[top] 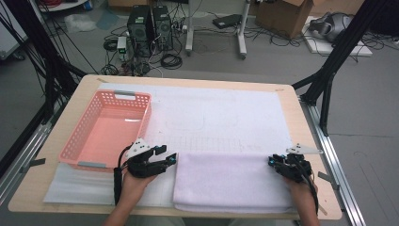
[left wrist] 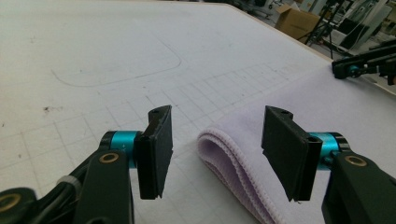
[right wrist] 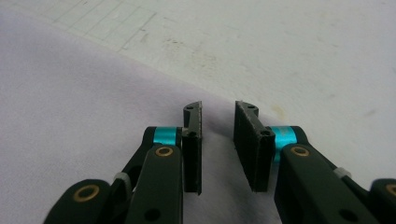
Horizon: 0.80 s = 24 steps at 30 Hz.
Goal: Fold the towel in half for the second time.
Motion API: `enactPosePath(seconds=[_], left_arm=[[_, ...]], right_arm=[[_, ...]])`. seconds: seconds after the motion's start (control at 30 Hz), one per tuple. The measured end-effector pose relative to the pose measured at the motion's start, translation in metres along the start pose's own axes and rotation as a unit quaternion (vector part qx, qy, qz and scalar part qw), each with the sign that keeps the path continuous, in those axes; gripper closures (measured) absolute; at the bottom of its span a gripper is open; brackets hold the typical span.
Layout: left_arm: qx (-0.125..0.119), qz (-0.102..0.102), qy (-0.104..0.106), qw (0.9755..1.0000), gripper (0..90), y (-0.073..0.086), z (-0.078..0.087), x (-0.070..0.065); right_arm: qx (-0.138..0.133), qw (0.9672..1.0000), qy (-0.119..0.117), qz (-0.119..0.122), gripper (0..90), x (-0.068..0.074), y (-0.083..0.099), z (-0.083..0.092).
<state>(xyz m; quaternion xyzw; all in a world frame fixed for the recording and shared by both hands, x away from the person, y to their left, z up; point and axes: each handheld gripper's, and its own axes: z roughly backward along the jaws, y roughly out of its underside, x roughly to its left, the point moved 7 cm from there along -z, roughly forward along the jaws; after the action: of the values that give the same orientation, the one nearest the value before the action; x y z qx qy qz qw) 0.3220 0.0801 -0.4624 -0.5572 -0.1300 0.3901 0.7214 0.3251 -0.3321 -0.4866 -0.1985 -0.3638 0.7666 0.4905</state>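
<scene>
The folded towel (top: pixel 230 181) is soft lilac cloth with a fine matt nap, and its doubled edge (left wrist: pixel 233 161) shows a tight stitched hem. Under it lies a white mat (top: pixel 226 117) that looks like thin felt or foam, matt and slightly fuzzy, printed with faint grid lines and marked by small stains. The basket (top: pixel 109 129) is salmon-pink plastic, perforated, with a slight sheen on its floor. The tabletop (top: pixel 301 136) has a pale wood-look finish, smooth and dull. The left gripper (left wrist: pixel 215 149) and right gripper (right wrist: pixel 218 147) are matt black plastic with glossy teal metal collars, brass-coloured rivets and rough-edged black pads.
</scene>
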Motion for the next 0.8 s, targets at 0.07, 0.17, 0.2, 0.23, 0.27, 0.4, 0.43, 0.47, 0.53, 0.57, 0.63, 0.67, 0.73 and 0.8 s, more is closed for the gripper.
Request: enactPosePath(seconds=[0.07,0.17,0.2,0.23,0.27,0.4,0.43,0.47,0.53,0.57,0.63,0.67,0.73,0.8], left_arm=[[0.001,0.001,-0.002,1.0,42.9,0.0,-0.001,0.0],[0.003,0.001,-0.005,1.0,42.1,0.0,-0.005,-0.002],[0.007,0.001,-0.004,1.0,41.8,0.0,-0.006,-0.002],[0.011,0.0,-0.003,0.9999,41.5,0.0,-0.007,-0.002],[0.012,-0.001,-0.004,0.9999,41.2,0.0,-0.009,-0.001],[0.017,0.01,-0.007,0.9998,40.2,-0.003,-0.015,0.004],[0.022,0.01,-0.007,0.9997,39.8,-0.003,-0.018,0.005],[0.026,0.012,-0.006,0.9996,39.7,-0.004,-0.021,0.005],[0.033,0.015,-0.001,0.9993,39.7,-0.002,-0.028,0.004],[0.04,0.016,0.001,0.9991,39.7,-0.001,-0.032,0.004],[0.051,0.017,0.003,0.9985,39.6,0.003,-0.038,0.003],[0.057,0.017,0.006,0.9982,39.6,0.004,-0.04,0.002],[0.063,0.016,0.01,0.9979,39.6,0.006,-0.043,0.0],[0.075,0.016,0.01,0.997,39.9,0.007,-0.046,0.0]], right_arm=[[-0.015,0.9998,-0.005,-0.009,70.3,-0.002,-0.001,0.006],[-0.04,0.9991,-0.005,-0.013,69.5,-0.006,-0.003,0.017],[-0.042,0.999,-0.003,-0.015,69.1,-0.008,-0.002,0.02],[-0.045,0.9988,0.001,-0.019,68.7,-0.011,-0.002,0.022],[-0.045,0.9986,0.002,-0.027,67.9,-0.014,0.0,0.024],[-0.047,0.9981,0.006,-0.039,63.4,-0.022,0.003,0.026],[-0.046,0.9981,0.007,-0.042,61.9,-0.023,0.004,0.026],[-0.044,0.998,0.006,-0.045,60.8,-0.024,0.004,0.026],[-0.04,0.9982,0.006,-0.046,57.8,-0.024,0.005,0.025],[-0.036,0.9983,0.006,-0.044,56.0,-0.024,0.006,0.024],[-0.032,0.9986,0.006,-0.042,53.2,-0.023,0.006,0.021],[-0.028,0.9986,0.004,-0.044,52.1,-0.023,0.006,0.02],[-0.024,0.9989,0.005,-0.04,49.8,-0.023,0.007,0.017],[-0.017,0.999,0.005,-0.042,49.1,-0.023,0.009,0.014]])
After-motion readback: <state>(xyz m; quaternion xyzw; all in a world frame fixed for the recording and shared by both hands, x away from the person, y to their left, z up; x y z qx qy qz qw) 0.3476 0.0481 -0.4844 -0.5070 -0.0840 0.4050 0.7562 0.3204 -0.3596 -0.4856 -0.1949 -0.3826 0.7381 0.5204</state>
